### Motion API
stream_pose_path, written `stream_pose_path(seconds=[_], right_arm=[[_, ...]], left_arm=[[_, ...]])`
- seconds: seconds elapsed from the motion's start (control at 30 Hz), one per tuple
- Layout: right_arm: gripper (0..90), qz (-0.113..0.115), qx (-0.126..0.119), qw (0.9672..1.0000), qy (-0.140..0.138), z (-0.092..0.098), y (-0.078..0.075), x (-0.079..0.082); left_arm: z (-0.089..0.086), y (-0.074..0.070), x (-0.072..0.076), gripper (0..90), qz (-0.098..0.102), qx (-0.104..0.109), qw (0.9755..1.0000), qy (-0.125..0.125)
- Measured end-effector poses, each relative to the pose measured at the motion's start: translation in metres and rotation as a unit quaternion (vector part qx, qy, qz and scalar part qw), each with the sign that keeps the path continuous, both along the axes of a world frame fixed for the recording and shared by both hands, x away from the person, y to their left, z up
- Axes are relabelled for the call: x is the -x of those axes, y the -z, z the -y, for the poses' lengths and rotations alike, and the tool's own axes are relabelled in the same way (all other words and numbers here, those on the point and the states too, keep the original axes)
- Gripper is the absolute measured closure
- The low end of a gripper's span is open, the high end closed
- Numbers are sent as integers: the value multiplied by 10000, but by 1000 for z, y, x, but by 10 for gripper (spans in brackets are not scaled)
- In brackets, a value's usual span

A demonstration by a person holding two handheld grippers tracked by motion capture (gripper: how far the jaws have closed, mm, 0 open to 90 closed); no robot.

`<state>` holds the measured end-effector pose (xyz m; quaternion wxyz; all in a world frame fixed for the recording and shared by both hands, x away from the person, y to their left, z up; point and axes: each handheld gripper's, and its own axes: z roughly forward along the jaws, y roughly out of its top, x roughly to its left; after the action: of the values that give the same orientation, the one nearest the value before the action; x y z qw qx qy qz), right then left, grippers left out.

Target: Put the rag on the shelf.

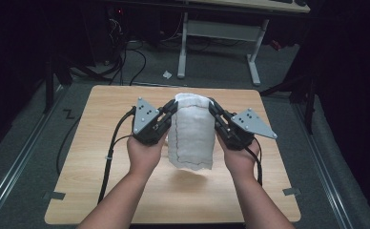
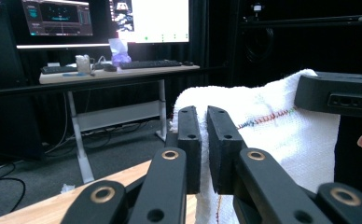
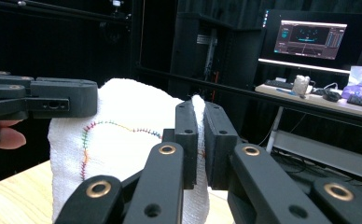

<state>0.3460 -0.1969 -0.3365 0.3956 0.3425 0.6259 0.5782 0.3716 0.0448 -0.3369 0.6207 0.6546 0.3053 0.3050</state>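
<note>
1. While the white towel (image 1: 191, 131) hung clear of the bench (image 1: 102, 191), I noted it was carried by both tools at once, left tool (image 1: 172, 108) on its left upper edge and right tool (image 1: 212, 107) on its right upper edge.

2. Left tool: jaws clenched on the towel. In the left gripper view the cloth's hem was pinched between the two black jaws (image 2: 202, 140), with only a thin gap where the fabric sat.

3. Right tool: likewise clenched on the towel. The right gripper view showed a fold of white cloth (image 3: 123, 135) squeezed between its jaws, rising just above them.

4. Reason for the paired grip, as I judged it: holding two opposite top corners let the cloth drop under its own weight, so it hung as a flat, slightly curved panel instead of bunching.

5. Towel position: over the middle of the bench, between the two hands, lower edge raised off the wood and casting a soft shadow beneath. A coloured stitched line (image 1: 173, 143) ran down its left side and along the bottom.

6. Both tools were tilted inward toward each other, which kept the top edge short and arched, not taut.

7. Judgement: this looked like a hold preparatory to laying out or folding; I could not tell which.
</note>
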Motion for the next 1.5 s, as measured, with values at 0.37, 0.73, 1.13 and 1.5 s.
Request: stream_pose_path(seconds=[0.37, 0.73, 1.13, 1.5], right_arm=[[857, -112, -144, 9998, 107, 5, -8, -25], [857, -78, -228, 9996, 133, 3, -18, -61], [856, -377, -221, 9990, 106, -6, -25, -105], [856, -631, -196, 9976, 202, -2, -24, -137]], left_arm=[[1, -5, -30, 846, -27, 24, 10000, -6], [1, -22, -60, 847, 95, -34, 9999, -133], [-4, -26, -104, 846, -182, -211, 9988, -396], [3, -30, -129, 846, -287, -343, 9983, -362]])
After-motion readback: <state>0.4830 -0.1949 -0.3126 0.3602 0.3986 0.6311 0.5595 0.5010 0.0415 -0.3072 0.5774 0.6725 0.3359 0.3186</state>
